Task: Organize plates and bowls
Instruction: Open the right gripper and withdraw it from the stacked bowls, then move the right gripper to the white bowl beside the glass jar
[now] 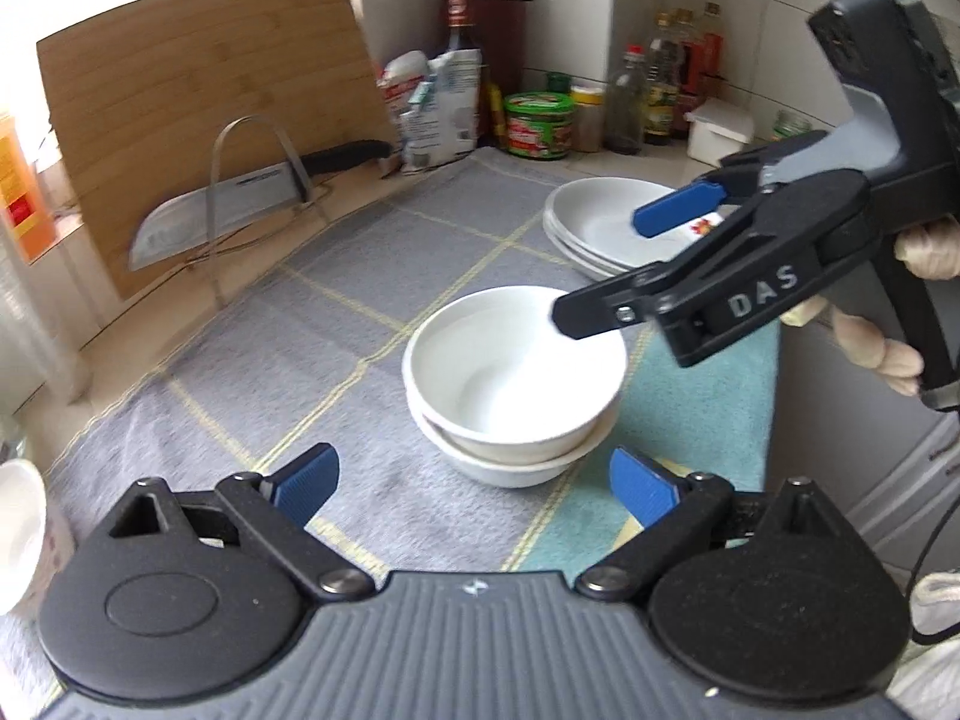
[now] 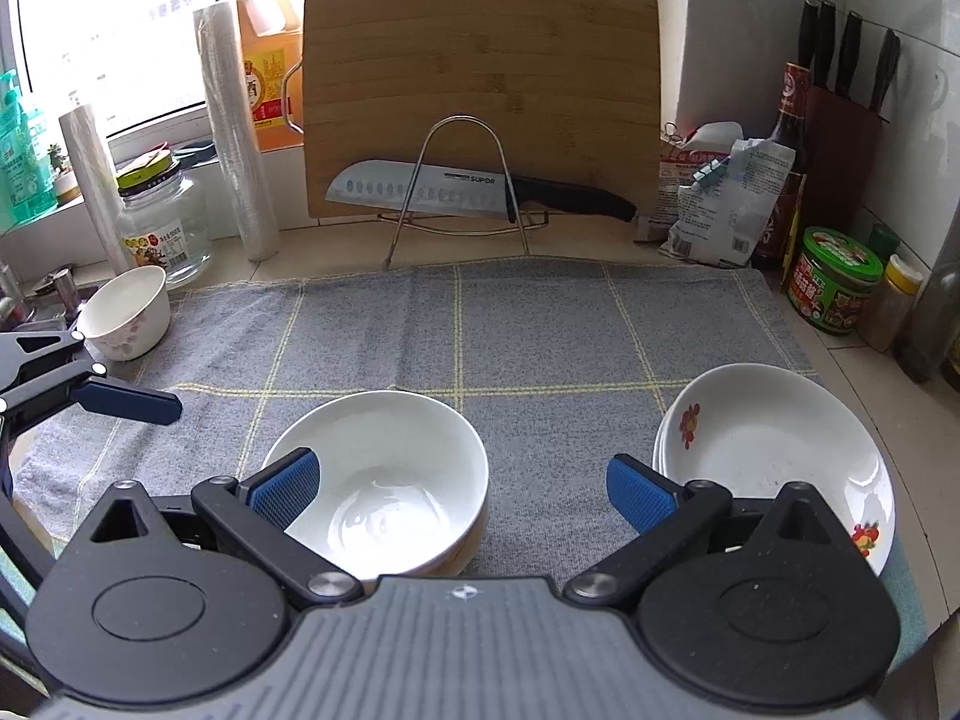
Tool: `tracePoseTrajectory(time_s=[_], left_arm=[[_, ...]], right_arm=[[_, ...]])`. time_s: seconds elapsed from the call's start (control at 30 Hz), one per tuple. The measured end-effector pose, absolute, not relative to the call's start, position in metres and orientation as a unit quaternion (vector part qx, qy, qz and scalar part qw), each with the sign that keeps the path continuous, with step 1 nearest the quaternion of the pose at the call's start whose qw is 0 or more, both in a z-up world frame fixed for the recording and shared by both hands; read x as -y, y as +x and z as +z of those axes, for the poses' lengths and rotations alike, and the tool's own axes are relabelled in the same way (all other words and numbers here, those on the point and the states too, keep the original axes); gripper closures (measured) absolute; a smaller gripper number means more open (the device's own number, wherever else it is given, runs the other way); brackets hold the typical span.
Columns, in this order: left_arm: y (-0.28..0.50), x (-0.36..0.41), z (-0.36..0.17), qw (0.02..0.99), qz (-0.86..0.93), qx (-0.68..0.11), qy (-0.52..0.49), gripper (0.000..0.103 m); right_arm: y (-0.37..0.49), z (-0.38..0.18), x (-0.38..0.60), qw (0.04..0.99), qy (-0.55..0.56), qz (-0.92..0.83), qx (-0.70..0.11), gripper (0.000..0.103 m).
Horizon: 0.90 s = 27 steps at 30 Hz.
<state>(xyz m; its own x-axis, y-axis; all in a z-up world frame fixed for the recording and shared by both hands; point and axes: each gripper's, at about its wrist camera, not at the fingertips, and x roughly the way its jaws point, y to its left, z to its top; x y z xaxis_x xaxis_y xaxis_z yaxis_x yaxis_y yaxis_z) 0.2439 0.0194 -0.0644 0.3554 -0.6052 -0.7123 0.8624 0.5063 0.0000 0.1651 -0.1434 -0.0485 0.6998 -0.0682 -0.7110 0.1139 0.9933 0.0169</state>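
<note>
Two white bowls (image 1: 516, 384) sit nested on the grey checked cloth (image 1: 270, 372), just ahead of my left gripper (image 1: 474, 489), which is open and holds nothing. My right gripper (image 1: 621, 267), in a gloved hand, hangs open over the bowls' right rim. A stack of white flowered plates (image 1: 606, 222) lies behind it. In the right wrist view the nested bowls (image 2: 390, 474) lie below the open right gripper (image 2: 462, 492), with the plates (image 2: 774, 450) to the right. A blue pad (image 2: 135, 402) of the left gripper shows at the left edge.
A small flowered bowl (image 2: 126, 312) stands off the cloth's left corner. A bamboo cutting board (image 2: 480, 96) and a knife (image 2: 456, 189) on a wire rack stand at the back. Jars, bottles and bags (image 2: 834, 282) crowd the right corner, with rolls of film (image 2: 237, 132) at back left.
</note>
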Motion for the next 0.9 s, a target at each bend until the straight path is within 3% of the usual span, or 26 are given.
tracePoseTrajectory(time_s=[0.33,0.63,0.9], left_arm=[[0.248,-0.081,-0.079,0.862,-0.248,-0.426,0.120,0.006],[0.240,-0.131,-0.070,0.884,-0.196,-0.412,0.099,0.006],[0.283,-0.184,-0.076,0.879,-0.223,-0.406,0.114,0.006]], right_arm=[[0.189,-0.041,0.120,0.931,-0.037,0.042,-0.360,0.000],[0.206,-0.032,0.075,0.930,-0.057,0.106,-0.347,0.000],[0.234,-0.040,0.012,0.925,-0.064,0.093,-0.363,0.000]])
